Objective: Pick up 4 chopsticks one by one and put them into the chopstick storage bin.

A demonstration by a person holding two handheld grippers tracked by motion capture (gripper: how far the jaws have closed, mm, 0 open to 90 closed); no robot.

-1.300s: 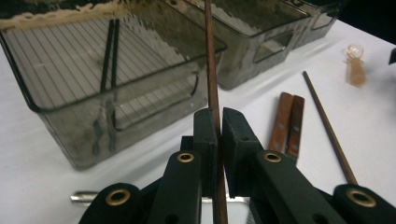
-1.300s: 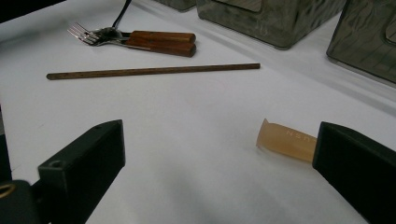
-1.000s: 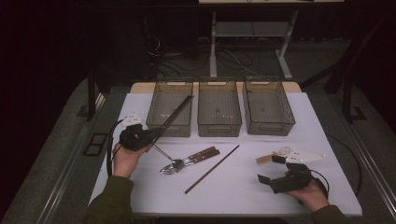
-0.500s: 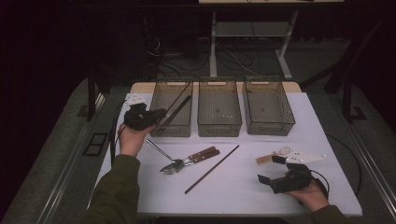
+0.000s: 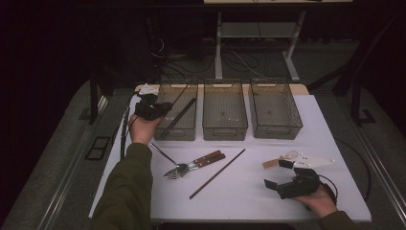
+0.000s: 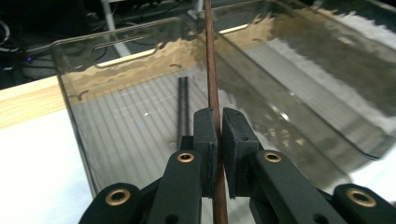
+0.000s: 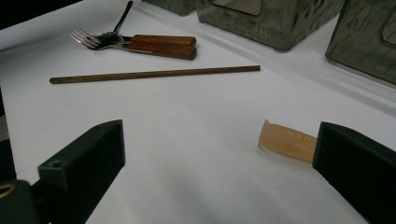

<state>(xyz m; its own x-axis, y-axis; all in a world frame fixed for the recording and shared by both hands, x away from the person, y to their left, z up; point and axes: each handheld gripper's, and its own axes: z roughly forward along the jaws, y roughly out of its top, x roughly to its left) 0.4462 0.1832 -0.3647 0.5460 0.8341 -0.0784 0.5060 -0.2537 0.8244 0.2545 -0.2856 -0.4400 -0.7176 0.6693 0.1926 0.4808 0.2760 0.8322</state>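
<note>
Chopstick (image 6: 211, 79), pinched between the shut jaws of the left gripper (image 5: 165, 107), hangs over the leftmost bin (image 5: 178, 132), so next comes lowering and letting go, while the right gripper (image 5: 278, 174) gapes idle.

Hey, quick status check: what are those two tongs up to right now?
Left tongs shut on brown chopstick, over left bin. Right tongs open, resting on the table. Dark chopsticks already in the bin; nothing blocking.

sleeve (image 5: 125, 191): olive green | left gripper (image 6: 217, 122): black, brass-ringed screws | cable (image 5: 125, 130): black
</note>
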